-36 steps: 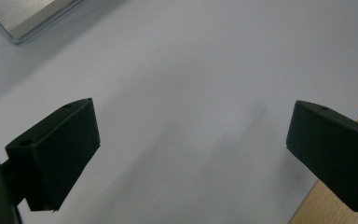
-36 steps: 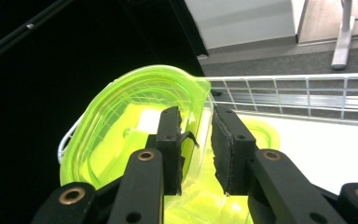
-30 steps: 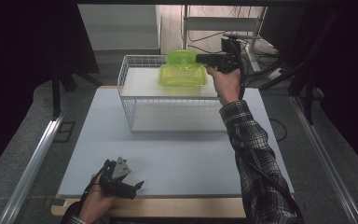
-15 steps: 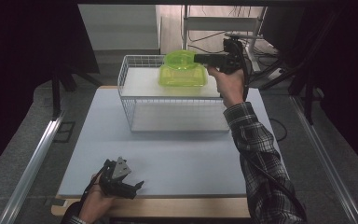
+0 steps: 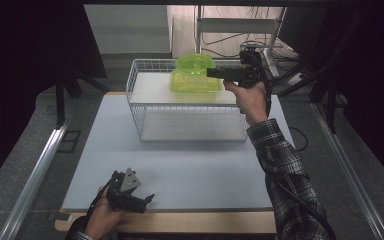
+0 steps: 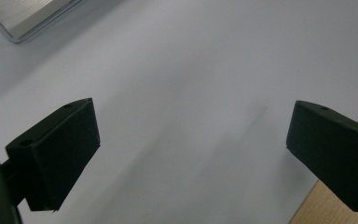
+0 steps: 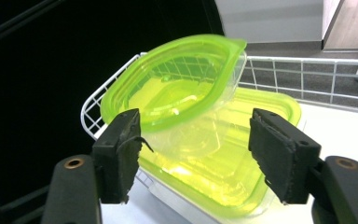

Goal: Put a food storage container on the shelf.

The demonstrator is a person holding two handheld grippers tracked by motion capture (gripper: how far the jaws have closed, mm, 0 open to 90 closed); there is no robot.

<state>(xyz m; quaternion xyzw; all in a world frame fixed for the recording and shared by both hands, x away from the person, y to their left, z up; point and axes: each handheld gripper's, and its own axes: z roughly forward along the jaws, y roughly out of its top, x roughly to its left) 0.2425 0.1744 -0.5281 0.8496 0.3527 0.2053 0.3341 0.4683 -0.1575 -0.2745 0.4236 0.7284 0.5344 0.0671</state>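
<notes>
Up at the far side of the surface, the right gripper points level at two green containers in a white wire basket. Its jaws have just been opening and now stand apart with nothing pressed between them. The small tub leans tilted on the larger box, which rests in the basket's far part; the tub sits just beyond the jaws. Near the front edge, the left gripper lies low over the bare surface, jaws wide and empty.
</notes>
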